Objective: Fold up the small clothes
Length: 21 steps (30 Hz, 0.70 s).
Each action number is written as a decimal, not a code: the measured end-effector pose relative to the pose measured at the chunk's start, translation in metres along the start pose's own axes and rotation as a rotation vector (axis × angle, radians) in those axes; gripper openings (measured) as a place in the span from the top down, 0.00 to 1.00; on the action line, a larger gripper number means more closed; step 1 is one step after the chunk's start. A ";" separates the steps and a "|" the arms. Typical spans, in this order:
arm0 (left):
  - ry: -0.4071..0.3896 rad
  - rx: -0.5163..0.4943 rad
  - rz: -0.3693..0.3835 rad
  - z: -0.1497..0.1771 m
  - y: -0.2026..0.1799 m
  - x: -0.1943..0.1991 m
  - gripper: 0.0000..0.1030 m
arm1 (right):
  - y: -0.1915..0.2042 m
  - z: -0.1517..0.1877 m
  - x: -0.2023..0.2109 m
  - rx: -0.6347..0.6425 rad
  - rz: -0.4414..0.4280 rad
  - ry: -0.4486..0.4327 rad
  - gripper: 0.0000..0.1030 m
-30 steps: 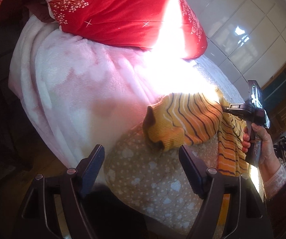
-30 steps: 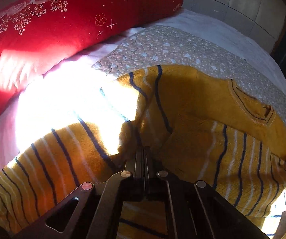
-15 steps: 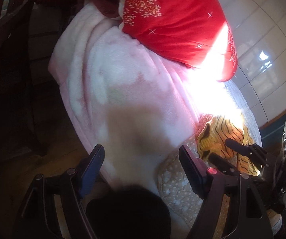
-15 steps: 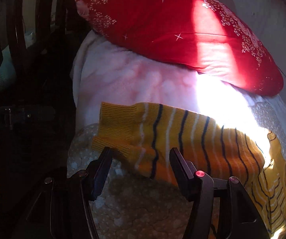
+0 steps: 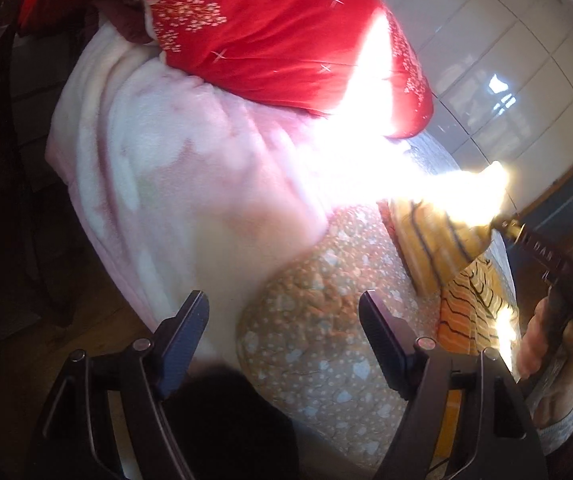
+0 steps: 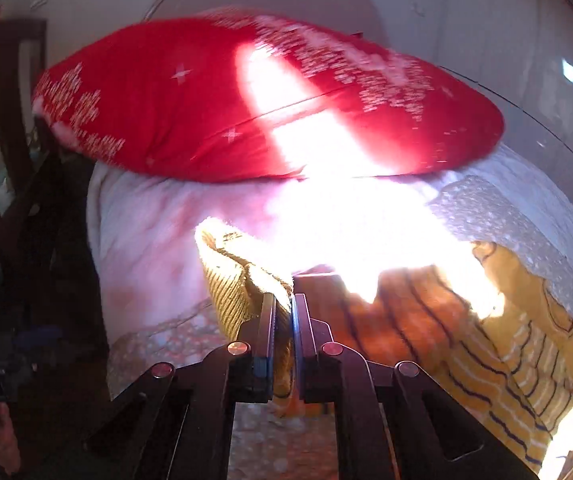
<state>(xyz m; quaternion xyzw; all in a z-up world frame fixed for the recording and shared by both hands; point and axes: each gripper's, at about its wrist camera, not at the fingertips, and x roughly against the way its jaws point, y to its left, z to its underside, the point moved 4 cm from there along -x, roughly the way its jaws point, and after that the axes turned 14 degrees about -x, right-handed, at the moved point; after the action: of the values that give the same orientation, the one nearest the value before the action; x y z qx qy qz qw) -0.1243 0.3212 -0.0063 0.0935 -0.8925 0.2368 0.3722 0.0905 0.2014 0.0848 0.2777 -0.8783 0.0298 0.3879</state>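
Observation:
A small yellow sweater with dark stripes (image 6: 518, 344) lies on a quilt with pale hearts (image 5: 326, 344). My right gripper (image 6: 283, 304) is shut on the sweater's ribbed edge (image 6: 230, 292) and holds it lifted. In the left wrist view the right gripper (image 5: 502, 226) shows at the right, pinching the raised sweater (image 5: 434, 248). My left gripper (image 5: 284, 320) is open and empty, low over the quilt's near edge, left of the sweater. Strong sunlight washes out part of the sweater.
A big red pillow with white flowers (image 5: 286, 40) lies at the back on a pink fleece blanket (image 5: 166, 184), also in the right wrist view (image 6: 246, 100). White tiled wall (image 5: 506, 60) stands behind. Dark floor and furniture lie left of the bed.
My right gripper was open half a second ago; now it is shut on the sweater's ribbed edge and has lifted it. My left gripper stays open and has swung back toward the sweater.

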 end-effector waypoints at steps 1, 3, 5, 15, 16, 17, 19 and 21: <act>0.006 -0.018 0.012 -0.001 -0.008 -0.003 0.26 | -0.029 -0.011 0.010 -0.061 0.026 -0.023 0.94; 0.017 -0.049 0.035 -0.003 -0.024 -0.009 0.26 | -0.094 -0.027 0.032 -0.192 0.094 -0.061 0.94; 0.027 -0.078 0.054 -0.004 -0.040 -0.015 0.26 | -0.159 -0.032 0.052 -0.323 0.174 -0.090 0.94; 0.087 -0.214 0.120 -0.006 -0.110 -0.047 0.26 | -0.400 0.046 0.074 -0.757 0.474 -0.026 0.97; 0.096 -0.225 0.123 -0.006 -0.116 -0.051 0.26 | -0.413 0.054 0.072 -0.782 0.475 -0.015 0.96; 0.106 -0.234 0.127 -0.005 -0.122 -0.055 0.26 | -0.424 0.063 0.069 -0.813 0.487 0.001 0.96; 0.122 -0.252 0.144 -0.002 -0.133 -0.061 0.26 | -0.443 0.078 0.075 -0.868 0.552 -0.001 0.95; 0.133 -0.278 0.158 0.000 -0.144 -0.065 0.26 | -0.457 0.089 0.092 -0.901 0.589 -0.033 0.88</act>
<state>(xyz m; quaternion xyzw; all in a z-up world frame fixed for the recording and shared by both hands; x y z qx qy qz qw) -0.0293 0.1953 -0.0017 -0.0451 -0.8945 0.1454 0.4203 0.2150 -0.2502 0.0124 -0.1740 -0.8509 -0.2468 0.4299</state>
